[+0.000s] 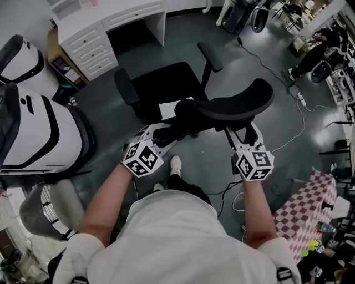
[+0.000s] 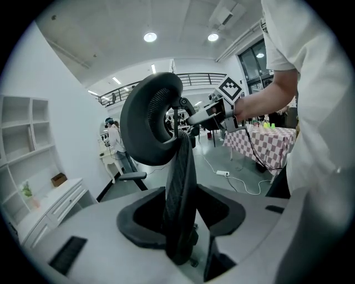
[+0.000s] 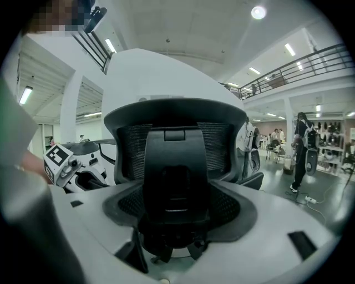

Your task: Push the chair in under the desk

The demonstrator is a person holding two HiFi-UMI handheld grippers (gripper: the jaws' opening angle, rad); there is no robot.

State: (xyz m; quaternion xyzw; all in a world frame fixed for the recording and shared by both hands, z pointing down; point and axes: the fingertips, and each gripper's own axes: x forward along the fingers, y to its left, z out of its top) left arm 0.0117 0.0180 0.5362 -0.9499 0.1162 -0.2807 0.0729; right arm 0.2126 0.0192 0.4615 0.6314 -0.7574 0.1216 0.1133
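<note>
Left gripper [image 2: 180, 213]: pads [image 2: 128, 224] stand wide. The side edge of the backrest [image 2: 178, 183] runs edge-on between them with a dark gap on each side, so it is straddled, not pinched.

Right gripper [image 3: 177, 219]: pads [image 3: 243, 221] are wide as well, set around the black centre spine [image 3: 175, 177] on the rear of the backrest. Mesh shows on both sides of the spine inside the opening, so no clamp there either.

Each gripper view catches the other gripper's marker cube off to the side, at the same backrest.

In the head view both grippers sit at the rear of the backrest, below its curved top rim. The left one is at the left end, the right one at the right end, with the person's forearms straight behind them.

Chair [image 1: 166, 83]: on the grey floor [image 1: 249, 66], off the front edge of the desk [image 1: 119, 16]. The seat faces the knee opening [image 1: 133, 33], offset toward the opening's right-hand panel. A strip of floor shows between the seat front and the desk front, so the chair is not under the desk. The armrests [image 1: 126, 86] are clear of the desk.

Nearby: a white-and-black chair [image 1: 39, 133] lies well off to the left. A white cable [image 1: 299, 122] runs across the floor on the right, and a checked tablecloth [image 1: 310, 205] is at the lower right.
</note>
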